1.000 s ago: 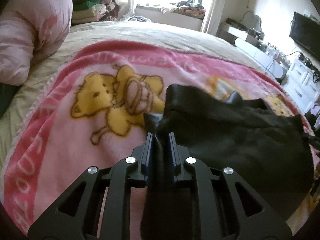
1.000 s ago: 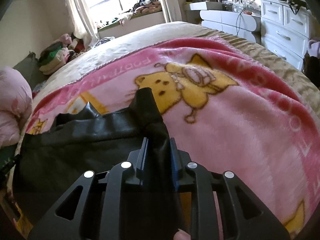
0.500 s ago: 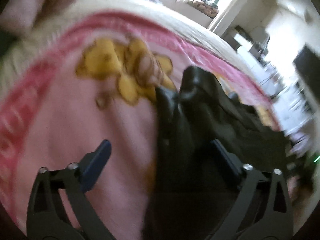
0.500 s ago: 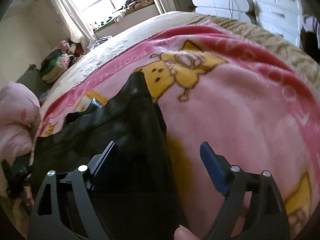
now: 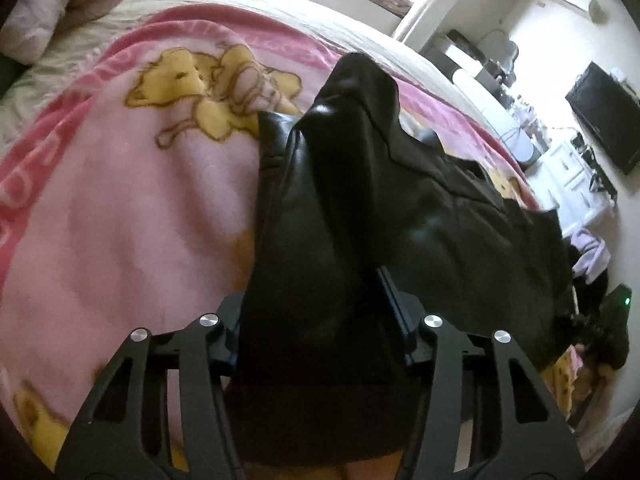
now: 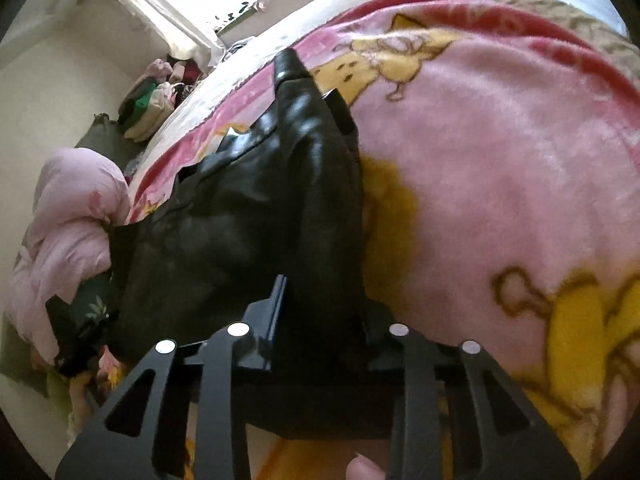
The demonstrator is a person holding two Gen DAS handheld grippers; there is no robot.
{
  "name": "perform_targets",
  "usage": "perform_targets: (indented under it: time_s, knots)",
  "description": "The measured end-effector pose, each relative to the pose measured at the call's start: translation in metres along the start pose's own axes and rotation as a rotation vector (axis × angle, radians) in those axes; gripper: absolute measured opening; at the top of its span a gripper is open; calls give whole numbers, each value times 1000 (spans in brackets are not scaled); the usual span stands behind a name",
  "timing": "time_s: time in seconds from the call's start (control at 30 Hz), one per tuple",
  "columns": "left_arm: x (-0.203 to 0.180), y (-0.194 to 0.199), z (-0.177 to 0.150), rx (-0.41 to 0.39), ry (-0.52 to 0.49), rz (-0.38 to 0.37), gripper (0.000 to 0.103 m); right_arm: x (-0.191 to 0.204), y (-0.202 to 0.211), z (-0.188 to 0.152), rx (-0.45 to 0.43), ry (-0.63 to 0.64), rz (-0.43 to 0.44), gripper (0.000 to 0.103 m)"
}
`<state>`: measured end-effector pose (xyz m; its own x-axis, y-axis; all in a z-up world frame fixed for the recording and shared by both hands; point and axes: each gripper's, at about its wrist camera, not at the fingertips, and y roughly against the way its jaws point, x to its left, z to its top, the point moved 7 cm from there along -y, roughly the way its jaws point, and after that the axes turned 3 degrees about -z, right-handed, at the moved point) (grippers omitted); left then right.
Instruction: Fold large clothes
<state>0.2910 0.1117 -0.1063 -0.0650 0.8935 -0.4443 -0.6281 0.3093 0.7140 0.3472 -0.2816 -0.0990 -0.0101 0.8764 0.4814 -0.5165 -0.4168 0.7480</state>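
Lying across a pink blanket (image 5: pixel 132 208) printed with yellow bears, the black leather-look garment (image 5: pixel 400 216) is bunched into 2 raised folds, 1 under each camera. The blanket covers a bed (image 5: pixel 208 4) with a beige spread showing at its far edge.

In the left wrist view, the left hand-held gripper (image 5: pixel 316 316) has a thick fold of the garment between its fingers. Its jaws have just been closing around that fold after standing wide, and the dark fabric fills the whole gap between the 2 pads; both pads seem to press on it, so the left hand-held gripper is clenched on the garment. The fold rises to a peak in front of the fingers, and the rest of the garment spreads away to the right.

In the right wrist view, the right hand-held gripper (image 6: pixel 324 316) likewise has a fold of the garment between its fingers. Its jaws have just been closing too, and the fabric fills the narrow gap, so it is grasping the garment. Here the rest of the garment spreads to the left, toward a rumpled pink duvet (image 6: pixel 68 216). A fingertip (image 6: pixel 362 468) of the person shows at the bottom edge.

A dark screen (image 5: pixel 604 116) hangs on the far wall in the left wrist view.
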Motion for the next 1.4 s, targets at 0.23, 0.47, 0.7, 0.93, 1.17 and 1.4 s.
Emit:
perform_targets:
  time_s: [0.23,0.47,0.7,0.93,1.17,1.4]
  knots:
    - [-5,28,-33,23,-39,9,44,-3,14,-19,-12,59,-101,31]
    - [-4,40,-31,-10,-35,-3,69,-1,25,-22,-103,144,-290,63]
    - [-17,62,-16,-106,-107,64,93,52,73,-9,-384,312,-347,85]
    - [-14,63,-17,-106,-123,129,94,140,53,-46,-321,472,-113,85]
    - [-1,55,-17,-86,-102,164,94,187,4,-91,-154,604,-56,54]
    - [6,45,-18,-58,-66,138,94,169,-44,-122,-17,580,-116,53]
